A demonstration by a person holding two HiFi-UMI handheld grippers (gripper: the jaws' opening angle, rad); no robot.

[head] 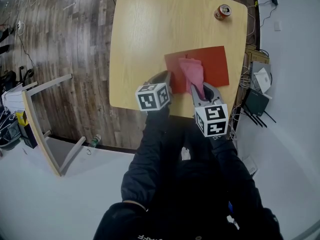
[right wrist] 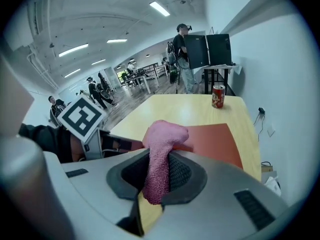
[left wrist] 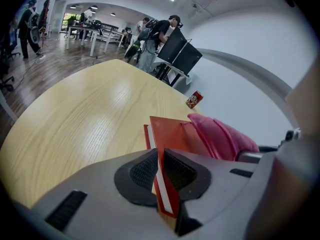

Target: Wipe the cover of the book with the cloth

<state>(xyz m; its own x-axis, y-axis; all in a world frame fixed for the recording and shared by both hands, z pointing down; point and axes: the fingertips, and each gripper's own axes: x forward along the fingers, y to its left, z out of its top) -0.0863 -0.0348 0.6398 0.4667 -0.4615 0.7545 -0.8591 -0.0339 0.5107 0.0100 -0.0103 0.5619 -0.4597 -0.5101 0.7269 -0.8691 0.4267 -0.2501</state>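
A thin red book lies flat near the front right of the wooden table. My left gripper is shut on the book's left corner, its jaws clamping the cover's edge. A pink cloth rests bunched on the cover. My right gripper is shut on the cloth's near end, with the rest of the cloth draped forward onto the book. The cloth shows just right of the held corner in the left gripper view.
A red drinks can stands at the table's far right corner. A wooden frame leans on the floor at left. Cables and boxes sit off the table's right edge. People stand by desks in the background.
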